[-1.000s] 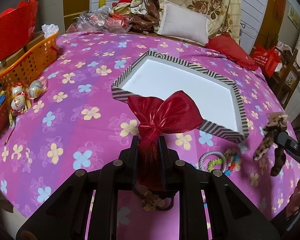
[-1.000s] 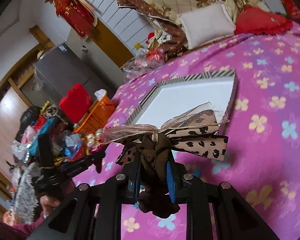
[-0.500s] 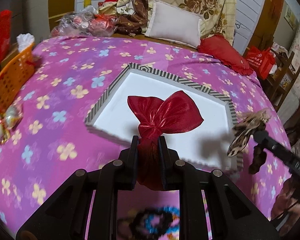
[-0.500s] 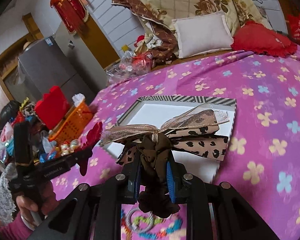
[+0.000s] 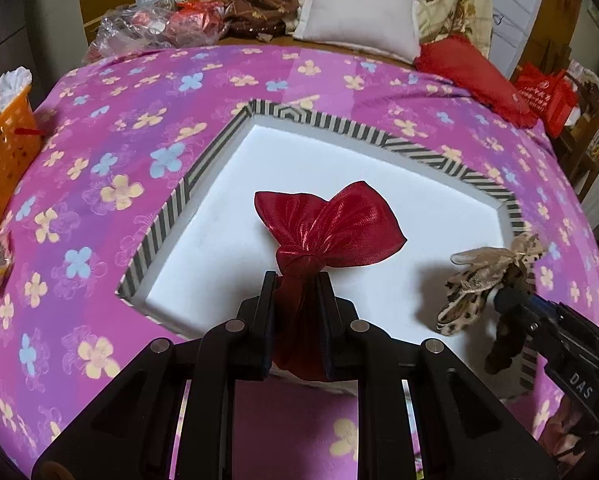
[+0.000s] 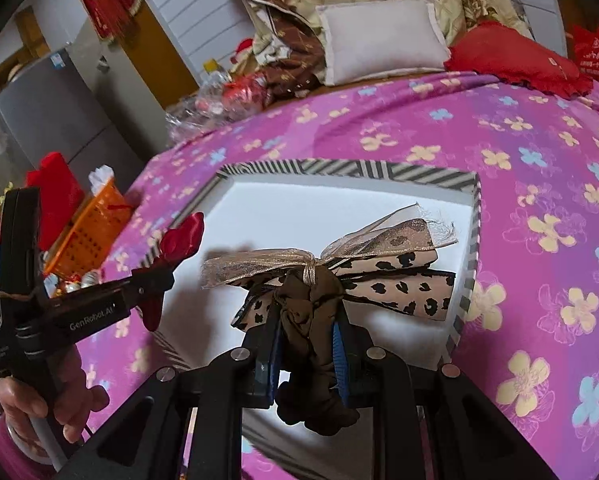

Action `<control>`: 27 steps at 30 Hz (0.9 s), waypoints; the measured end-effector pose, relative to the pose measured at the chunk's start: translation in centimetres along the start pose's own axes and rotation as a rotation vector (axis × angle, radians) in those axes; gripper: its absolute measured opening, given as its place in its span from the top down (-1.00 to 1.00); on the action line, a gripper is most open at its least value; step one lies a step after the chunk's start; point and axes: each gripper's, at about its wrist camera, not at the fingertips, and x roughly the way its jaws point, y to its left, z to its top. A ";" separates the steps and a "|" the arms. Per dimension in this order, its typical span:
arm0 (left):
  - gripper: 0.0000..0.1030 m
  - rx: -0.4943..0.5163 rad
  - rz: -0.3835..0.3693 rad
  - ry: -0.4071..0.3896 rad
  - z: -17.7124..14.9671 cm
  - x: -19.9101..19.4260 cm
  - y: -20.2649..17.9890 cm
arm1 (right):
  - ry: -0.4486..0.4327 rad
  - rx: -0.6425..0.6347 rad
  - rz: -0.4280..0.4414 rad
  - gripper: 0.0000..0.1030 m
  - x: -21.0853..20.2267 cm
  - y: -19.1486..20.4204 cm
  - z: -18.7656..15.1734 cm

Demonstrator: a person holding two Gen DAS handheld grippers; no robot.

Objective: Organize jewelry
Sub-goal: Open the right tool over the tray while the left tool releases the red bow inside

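My left gripper (image 5: 297, 280) is shut on a shiny red hair bow (image 5: 331, 224), held above the near part of a white tray with a striped rim (image 5: 203, 172). My right gripper (image 6: 305, 308) is shut on a leopard-print bow (image 6: 383, 276) with a brown scrunchie and a gold ribbon, over the same tray (image 6: 469, 236). In the left wrist view the leopard-print bow (image 5: 483, 280) hangs at the tray's right side in the right gripper (image 5: 503, 300). The right wrist view shows the left gripper (image 6: 155, 272) with the red bow (image 6: 181, 238) at the tray's left edge, a hand (image 6: 31, 396) on its handle.
The tray lies on a bed with a pink flowered cover (image 5: 111, 160). An orange basket (image 5: 3, 152) stands at the left edge. Pillows (image 5: 359, 24), a red cushion (image 5: 471, 68) and crumpled plastic bags (image 5: 155, 28) line the far side.
Both grippers have moved forward over the tray with their bows still held. The loose bracelets near the front of the bed have dropped out of view. The right gripper tilted further down.
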 end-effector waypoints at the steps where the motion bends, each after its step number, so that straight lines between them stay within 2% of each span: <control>1: 0.70 -0.001 0.013 0.009 0.0 0.5 0.0 | 0.003 -0.002 -0.011 0.59 0.1 0.0 -0.1; 8: 0.69 -0.012 0.061 0.051 -0.2 2.7 0.7 | 0.051 -0.050 -0.095 0.58 1.2 0.2 -1.0; 9: 0.69 -0.014 0.066 0.059 -0.3 3.0 0.7 | 0.046 -0.071 -0.112 0.48 1.2 0.4 -1.1; 10: 0.68 -0.018 0.071 0.065 -0.4 3.2 0.8 | 0.041 -0.088 -0.128 0.23 1.1 0.7 -1.2; 12: 0.56 -0.024 0.079 0.069 -0.6 3.3 0.9 | 0.013 -0.116 -0.135 0.02 0.5 1.3 -1.4; 13: 0.48 -0.020 0.081 0.063 -0.7 3.2 0.9 | 0.006 -0.125 -0.145 0.00 0.3 1.4 -1.4; 15: 0.17 -0.009 0.096 0.048 -0.8 2.8 0.7 | -0.003 -0.134 -0.152 -0.01 -0.3 1.7 -1.5; 16: -0.06 -0.010 0.094 0.038 -0.8 2.4 0.8 | -0.009 -0.131 -0.149 -0.01 -0.6 1.8 -1.5; 17: -0.15 -0.013 0.089 0.031 -0.8 2.2 0.8 | -0.013 -0.126 -0.146 -0.01 -0.9 1.9 -1.6; 22: -0.18 -0.023 0.086 -0.002 -1.2 0.0 0.9 | -0.052 -0.117 -0.124 -0.05 -3.7 2.6 -2.1; 23: -0.18 -0.023 0.086 -0.012 -1.4 -0.6 0.9 | -0.060 -0.120 -0.127 -0.11 -4.3 3.0 -2.2; 25: -0.18 -0.014 0.090 -0.035 -1.8 -2.0 0.8 | -0.082 -0.122 -0.142 -0.46 -5.4 3.4 -2.6; 27: -0.19 0.004 0.102 -0.071 -2.6 -3.7 0.4 | -0.111 -0.128 -0.152 -0.54 -6.6 4.0 -3.3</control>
